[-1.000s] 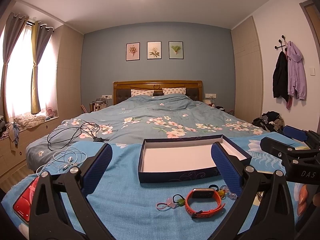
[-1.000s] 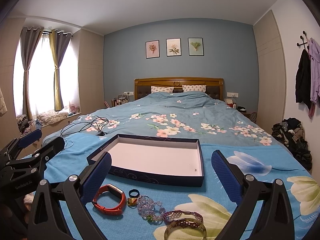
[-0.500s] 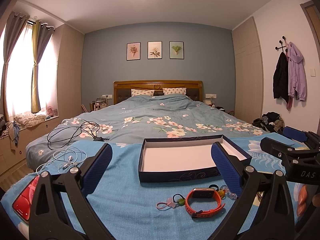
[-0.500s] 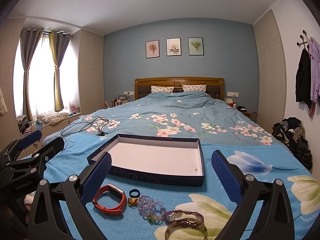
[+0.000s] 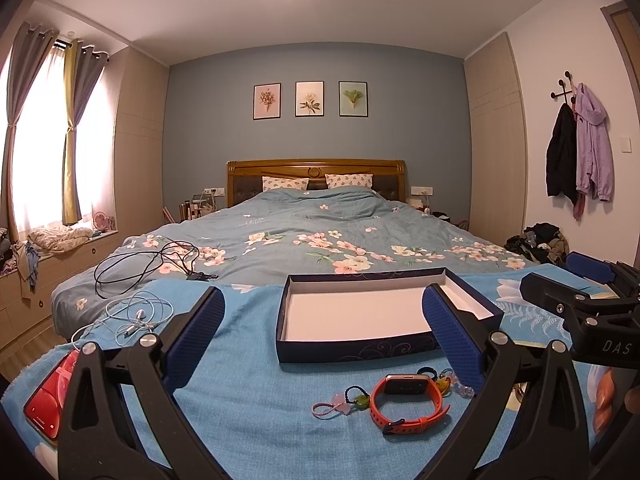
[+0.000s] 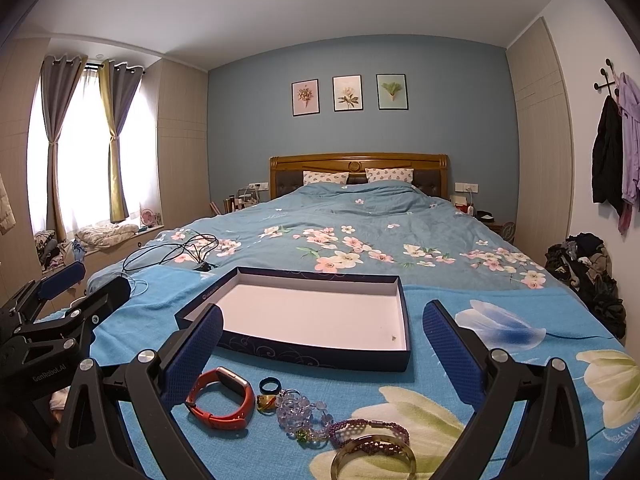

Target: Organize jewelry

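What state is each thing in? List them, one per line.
Left claw: open, holding nothing.
Right claw: open, holding nothing.
Box: lidless, nearly empty.
Orange watch: on blanket, outside box.
Black ring: outside box.
Purple bracelet: outside box.

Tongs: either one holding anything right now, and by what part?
Nothing held. Left tongs and right tongs are both open and empty; the watch, beads and bangle lie on the blanket in front of the box.

Box (image 6: 304, 320) on the bed (image 6: 360, 224); watch (image 6: 222, 400), ring (image 6: 269, 385), bracelets (image 6: 370, 432) before it; cables (image 5: 148, 264) left
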`<action>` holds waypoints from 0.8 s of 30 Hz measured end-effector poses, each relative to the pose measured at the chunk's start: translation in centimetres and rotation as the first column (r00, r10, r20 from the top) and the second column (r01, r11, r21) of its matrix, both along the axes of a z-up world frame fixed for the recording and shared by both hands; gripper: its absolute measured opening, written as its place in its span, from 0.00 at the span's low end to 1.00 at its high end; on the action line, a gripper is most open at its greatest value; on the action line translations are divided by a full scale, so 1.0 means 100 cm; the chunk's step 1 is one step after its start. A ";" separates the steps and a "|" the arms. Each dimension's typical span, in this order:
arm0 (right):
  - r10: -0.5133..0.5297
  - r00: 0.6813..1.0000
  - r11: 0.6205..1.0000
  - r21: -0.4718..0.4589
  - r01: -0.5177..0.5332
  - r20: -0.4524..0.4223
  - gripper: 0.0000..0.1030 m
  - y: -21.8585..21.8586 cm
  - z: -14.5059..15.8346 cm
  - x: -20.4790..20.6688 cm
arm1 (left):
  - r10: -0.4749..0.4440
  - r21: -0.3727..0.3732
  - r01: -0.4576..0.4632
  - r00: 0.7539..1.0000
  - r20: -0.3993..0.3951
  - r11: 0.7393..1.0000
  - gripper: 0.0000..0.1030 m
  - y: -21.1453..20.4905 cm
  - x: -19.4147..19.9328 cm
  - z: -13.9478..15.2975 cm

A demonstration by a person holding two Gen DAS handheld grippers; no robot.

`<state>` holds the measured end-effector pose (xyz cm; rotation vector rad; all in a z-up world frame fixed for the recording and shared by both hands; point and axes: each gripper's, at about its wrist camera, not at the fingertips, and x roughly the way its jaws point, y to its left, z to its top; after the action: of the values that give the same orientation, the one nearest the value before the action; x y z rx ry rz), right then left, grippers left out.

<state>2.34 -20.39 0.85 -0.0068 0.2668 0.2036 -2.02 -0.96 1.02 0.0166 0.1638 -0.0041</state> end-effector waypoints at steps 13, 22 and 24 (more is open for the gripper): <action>0.001 1.000 1.000 0.002 -0.001 -0.004 0.94 -0.001 0.001 0.000 | 0.001 -0.001 -0.001 1.000 -0.006 1.000 0.95 0.001 0.000 -0.003; 0.002 1.000 1.000 0.004 -0.002 -0.010 0.94 0.000 0.000 0.002 | 0.003 -0.002 -0.003 1.000 -0.011 1.000 0.95 0.001 -0.001 -0.005; 0.001 1.000 1.000 0.002 -0.001 -0.011 0.94 0.000 0.000 0.003 | 0.002 -0.002 -0.002 1.000 -0.012 1.000 0.95 0.001 -0.002 -0.006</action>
<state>2.62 -20.35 0.85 -0.0037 0.2778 0.2045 -2.20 -0.90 0.44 0.0142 0.1760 -0.0019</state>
